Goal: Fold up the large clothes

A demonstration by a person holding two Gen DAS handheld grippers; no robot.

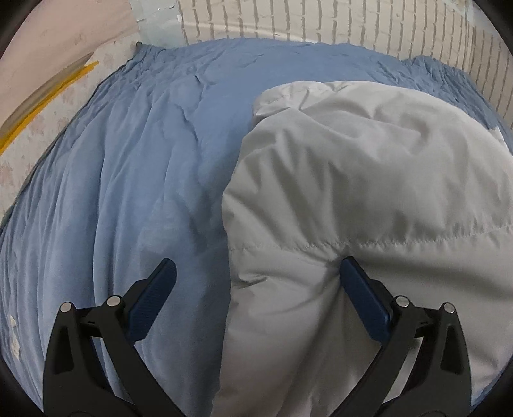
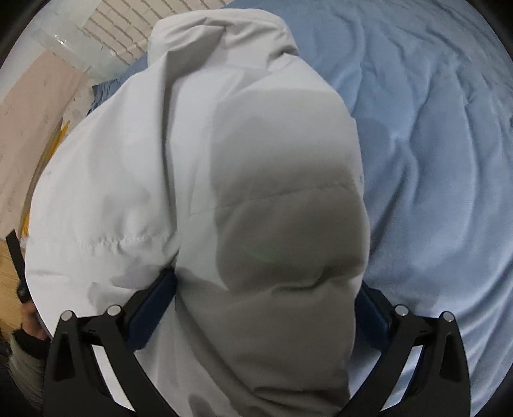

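A pale grey quilted puffer jacket [image 1: 368,179] lies bunched on a wrinkled blue bedsheet [image 1: 134,154] that covers the whole work surface, with a white brick-patterned wall [image 1: 320,22] behind. The left gripper [image 1: 256,269] has its blue-padded fingers [image 1: 154,288] spread wide — one over bare sheet, the other touching the jacket's padded edge near a stitched seam. The right gripper [image 2: 267,282] also stands spread, a thick fold of jacket filling the gap; both pads are partly buried in fabric, so firm contact is hard to judge. The jacket's lower part is cut off by both views — collar and sleeves cannot be told apart.
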